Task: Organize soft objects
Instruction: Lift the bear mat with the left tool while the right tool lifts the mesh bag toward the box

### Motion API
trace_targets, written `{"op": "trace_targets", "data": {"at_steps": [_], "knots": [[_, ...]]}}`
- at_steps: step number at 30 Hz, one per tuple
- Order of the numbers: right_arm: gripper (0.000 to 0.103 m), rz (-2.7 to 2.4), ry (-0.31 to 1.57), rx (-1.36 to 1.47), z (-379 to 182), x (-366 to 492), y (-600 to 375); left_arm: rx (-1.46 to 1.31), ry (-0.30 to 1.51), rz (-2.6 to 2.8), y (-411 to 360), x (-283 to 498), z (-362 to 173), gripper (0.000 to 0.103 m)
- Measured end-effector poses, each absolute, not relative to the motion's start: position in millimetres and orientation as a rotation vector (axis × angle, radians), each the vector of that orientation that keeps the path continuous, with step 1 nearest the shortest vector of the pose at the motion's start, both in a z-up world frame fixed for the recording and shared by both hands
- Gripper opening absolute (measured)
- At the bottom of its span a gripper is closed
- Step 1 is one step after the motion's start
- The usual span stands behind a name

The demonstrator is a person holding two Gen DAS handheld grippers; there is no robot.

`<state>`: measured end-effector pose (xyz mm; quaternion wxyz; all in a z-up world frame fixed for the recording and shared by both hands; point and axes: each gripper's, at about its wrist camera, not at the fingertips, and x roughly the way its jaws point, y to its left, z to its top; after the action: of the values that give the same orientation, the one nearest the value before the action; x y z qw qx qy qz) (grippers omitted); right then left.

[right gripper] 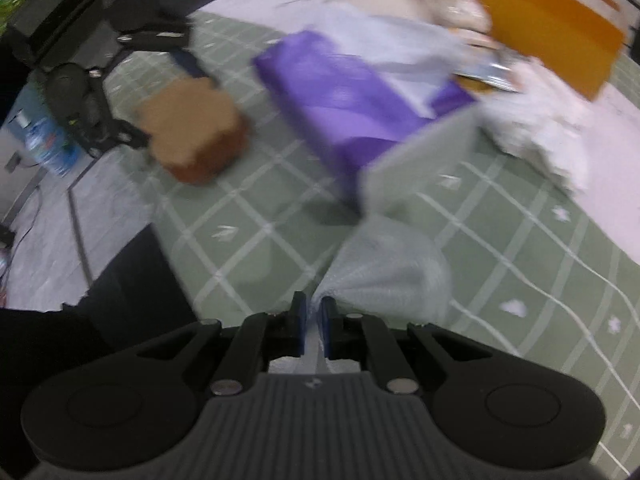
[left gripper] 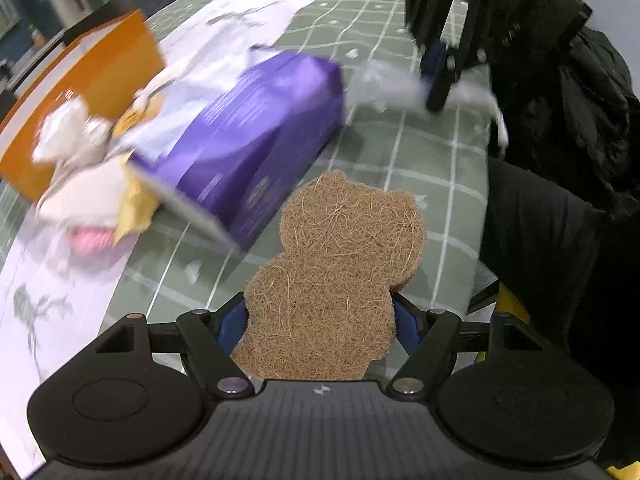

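My left gripper is shut on a brown bear-shaped fibre pad and holds it above the green checked tablecloth. The pad also shows in the right wrist view. My right gripper is shut on a crumpled piece of clear bubble wrap; it shows in the left wrist view with the wrap. A purple box lies open between them, also in the right wrist view.
An orange box stands at the left with white and yellow soft items and a pink one before it. White paper covers the far table. A person in black sits at the right edge.
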<state>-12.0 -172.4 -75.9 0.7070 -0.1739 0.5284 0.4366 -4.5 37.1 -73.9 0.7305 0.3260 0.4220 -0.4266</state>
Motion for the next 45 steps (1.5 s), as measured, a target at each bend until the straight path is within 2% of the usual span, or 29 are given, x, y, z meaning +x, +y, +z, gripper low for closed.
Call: {"op": "trace_targets", "data": {"at_steps": [5, 10, 17, 27, 35, 45], "knots": [[0.005, 1.049, 1.165, -0.425, -72, -29, -144, 0.745, 0.897, -0.975, 19, -6, -69, 0.084], [0.005, 1.030, 1.166, -0.453, -72, -24, -146, 0.751, 0.931, -0.946, 33, 3, -72, 0.084], [0.005, 0.849, 1.150, -0.393, -69, 18, -187, 0.697, 0.989, -0.797, 95, 40, -65, 0.084], [0.005, 0.661, 1.067, -0.354, -34, 98, -226, 0.589, 0.940, -0.652, 140, 100, -32, 0.084], [0.005, 0.658, 0.964, -0.318, -3, 162, -209, 0.495, 0.888, -0.596, 120, 178, -2, 0.084], [0.005, 0.674, 0.874, -0.387, 33, 252, -147, 0.580, 0.829, -0.565, 61, 281, 40, 0.084]]}}
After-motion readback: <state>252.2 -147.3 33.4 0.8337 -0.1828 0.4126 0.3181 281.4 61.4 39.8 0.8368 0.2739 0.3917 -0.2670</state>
